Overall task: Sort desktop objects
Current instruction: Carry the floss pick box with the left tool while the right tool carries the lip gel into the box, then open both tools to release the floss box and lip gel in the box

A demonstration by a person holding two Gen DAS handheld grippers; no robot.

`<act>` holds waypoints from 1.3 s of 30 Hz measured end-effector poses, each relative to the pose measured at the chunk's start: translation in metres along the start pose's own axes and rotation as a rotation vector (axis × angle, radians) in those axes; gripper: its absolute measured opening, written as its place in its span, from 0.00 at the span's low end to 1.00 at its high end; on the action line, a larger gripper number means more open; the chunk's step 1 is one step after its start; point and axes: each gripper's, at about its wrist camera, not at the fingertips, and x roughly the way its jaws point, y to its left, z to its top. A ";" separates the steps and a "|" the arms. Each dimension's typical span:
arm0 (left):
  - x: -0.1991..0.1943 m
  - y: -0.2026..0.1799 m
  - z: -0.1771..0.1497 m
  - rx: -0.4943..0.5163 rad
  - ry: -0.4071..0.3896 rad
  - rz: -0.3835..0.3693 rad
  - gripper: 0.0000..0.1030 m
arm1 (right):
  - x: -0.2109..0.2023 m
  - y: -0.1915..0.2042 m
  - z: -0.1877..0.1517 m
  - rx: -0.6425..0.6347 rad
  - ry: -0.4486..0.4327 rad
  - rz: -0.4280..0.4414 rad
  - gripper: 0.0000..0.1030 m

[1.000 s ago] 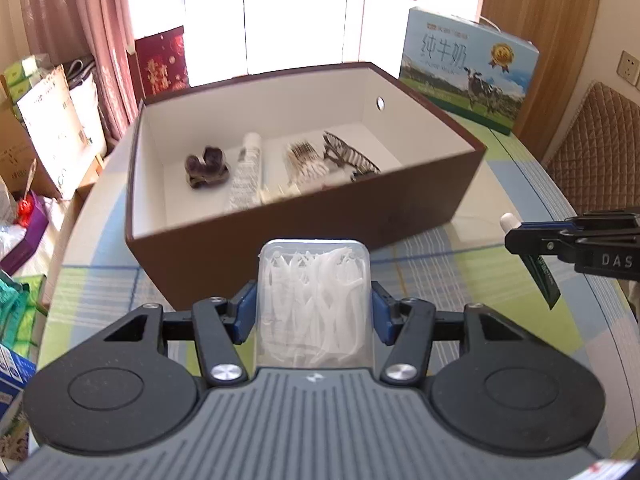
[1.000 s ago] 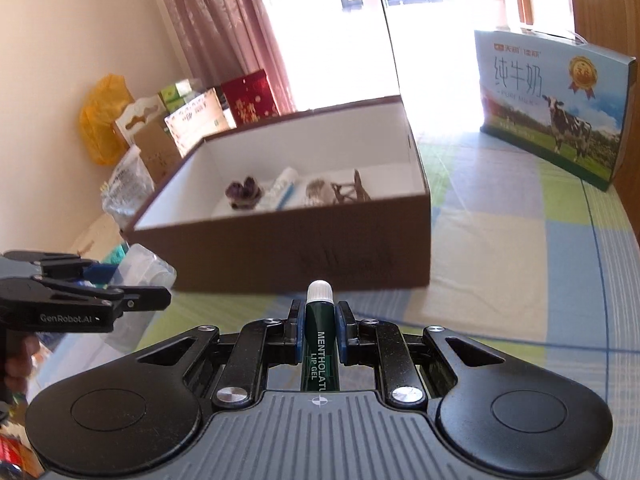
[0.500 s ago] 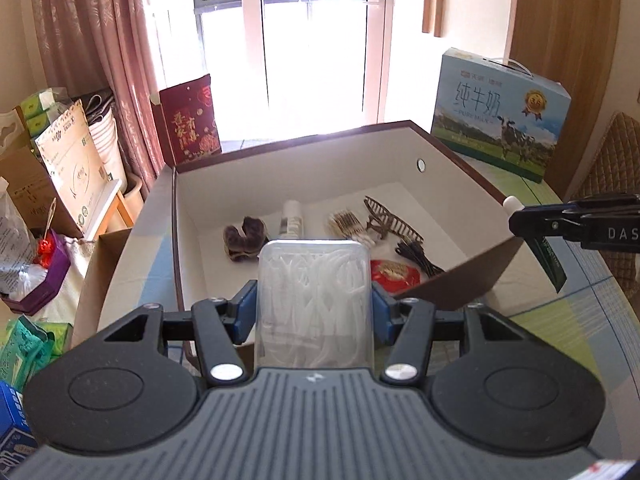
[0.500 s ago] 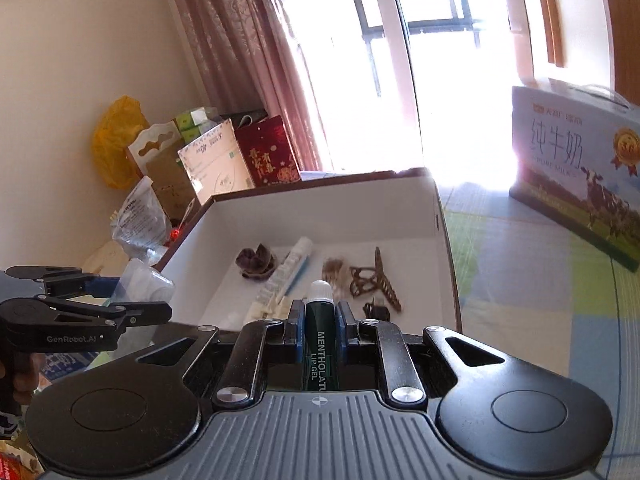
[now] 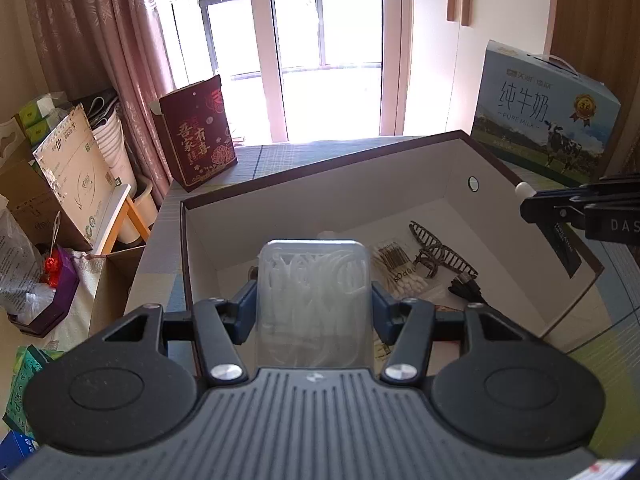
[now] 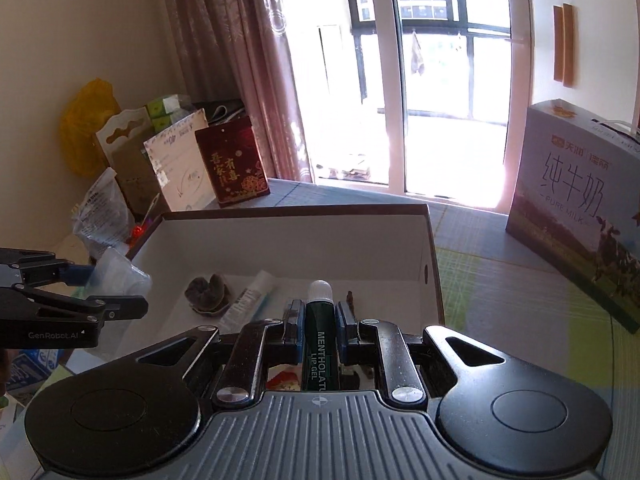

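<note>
Floss case (image 5: pixel 313 300), light and slick, clamped by left gripper (image 5: pixel 313 307); right gripper (image 6: pixel 319 328) pinches stiff lip-gel tube (image 6: pixel 319 332) above box (image 5: pixel 448 200).

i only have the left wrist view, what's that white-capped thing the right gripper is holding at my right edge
Observer: A dark green tube with "LIP GEL" printed on it, clamped in the right gripper.
Operator: ok. the floss case in my left gripper blocks the left half of the box, what's in there
Observer: A dark scrunchie lies on the box floor.
Operator: anything next to it
Observer: A clear tube lies on the floor just to the scrunchie's right in the right wrist view.
</note>
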 end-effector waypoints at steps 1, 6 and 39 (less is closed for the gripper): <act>0.006 0.001 0.001 0.003 0.010 0.003 0.51 | 0.006 -0.001 0.001 -0.003 0.013 -0.005 0.12; 0.037 0.007 0.004 0.014 0.077 0.013 0.51 | 0.034 -0.009 0.001 -0.025 0.090 -0.030 0.12; 0.102 -0.004 -0.001 0.201 0.205 0.118 0.55 | 0.072 -0.012 -0.012 -0.154 0.229 -0.100 0.12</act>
